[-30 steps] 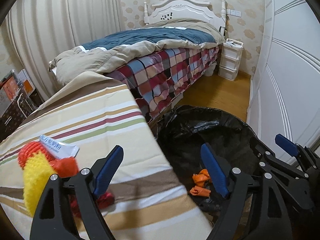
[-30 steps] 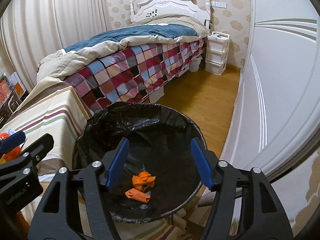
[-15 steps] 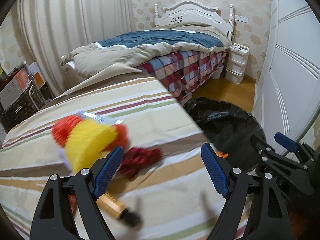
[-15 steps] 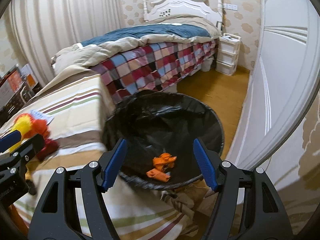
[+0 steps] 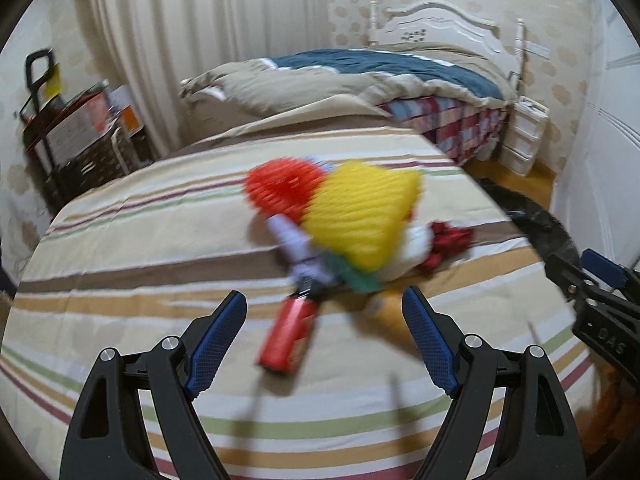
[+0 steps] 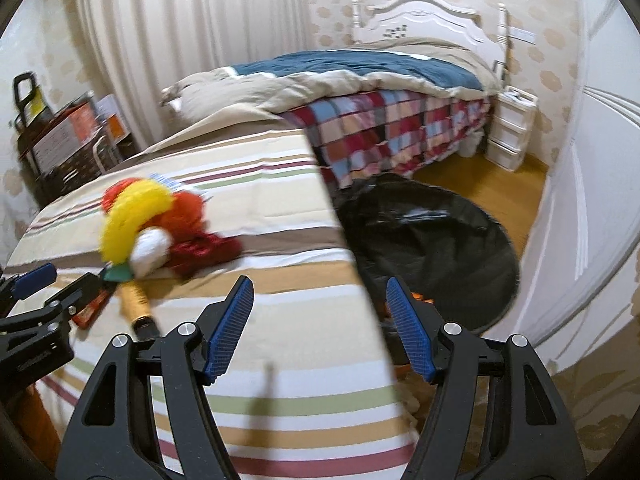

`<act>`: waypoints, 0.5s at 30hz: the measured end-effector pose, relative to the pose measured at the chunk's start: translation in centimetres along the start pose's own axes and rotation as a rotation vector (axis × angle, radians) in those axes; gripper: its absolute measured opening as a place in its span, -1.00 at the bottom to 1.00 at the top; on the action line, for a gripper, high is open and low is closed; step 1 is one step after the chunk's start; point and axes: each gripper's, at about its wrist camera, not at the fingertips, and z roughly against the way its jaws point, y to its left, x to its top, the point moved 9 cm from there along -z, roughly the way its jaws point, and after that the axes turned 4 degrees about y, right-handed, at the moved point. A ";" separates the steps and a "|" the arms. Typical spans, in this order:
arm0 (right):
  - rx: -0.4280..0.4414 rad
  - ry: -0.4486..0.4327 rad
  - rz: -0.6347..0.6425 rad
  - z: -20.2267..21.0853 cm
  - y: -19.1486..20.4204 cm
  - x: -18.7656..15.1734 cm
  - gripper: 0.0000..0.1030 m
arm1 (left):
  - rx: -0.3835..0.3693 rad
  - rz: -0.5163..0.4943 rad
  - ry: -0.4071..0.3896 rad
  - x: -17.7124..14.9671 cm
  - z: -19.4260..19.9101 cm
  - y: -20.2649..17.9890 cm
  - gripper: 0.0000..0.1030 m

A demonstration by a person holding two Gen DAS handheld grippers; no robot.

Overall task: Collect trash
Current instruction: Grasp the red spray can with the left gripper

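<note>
A blurred heap of trash lies on the striped cloth [image 5: 160, 264]: yellow foam netting [image 5: 360, 216], red foam netting [image 5: 284, 188], a red tube [image 5: 290, 336], a purple-white wrapper [image 5: 294, 244], a dark red crumpled piece [image 5: 448, 242] and an amber bottle [image 6: 136, 300]. My left gripper [image 5: 324, 344] hovers open just short of the red tube, nothing between its fingers. My right gripper [image 6: 320, 324] is open over the cloth's right edge, beside the black-lined bin [image 6: 440, 240]. Orange scraps [image 6: 422, 298] show in the bin.
A bed with a checked cover [image 6: 400, 128] stands behind the striped surface, white drawers [image 6: 508, 136] by its head. A white wardrobe [image 6: 592, 200] closes the right side. Boxes and a black rack [image 5: 68, 132] stand at far left. Wooden floor [image 6: 480, 184] runs beyond the bin.
Both grippers have swung left, away from the bin and over the striped cloth. The trash heap now sits centred ahead of the left gripper. Both stay open.
</note>
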 end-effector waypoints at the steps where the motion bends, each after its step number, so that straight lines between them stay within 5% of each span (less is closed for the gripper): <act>1: 0.007 0.003 0.011 0.0 0.7 -0.1 0.31 | 0.004 0.007 0.004 -0.2 -0.1 0.4 0.55; 8: 0.055 0.027 0.093 -0.3 5.0 -1.0 0.31 | 0.012 0.024 0.047 -1.5 -1.8 2.6 0.54; 15: 0.068 0.044 0.127 -0.6 6.7 -1.4 0.31 | -0.031 0.014 0.122 -2.5 -3.5 2.3 0.14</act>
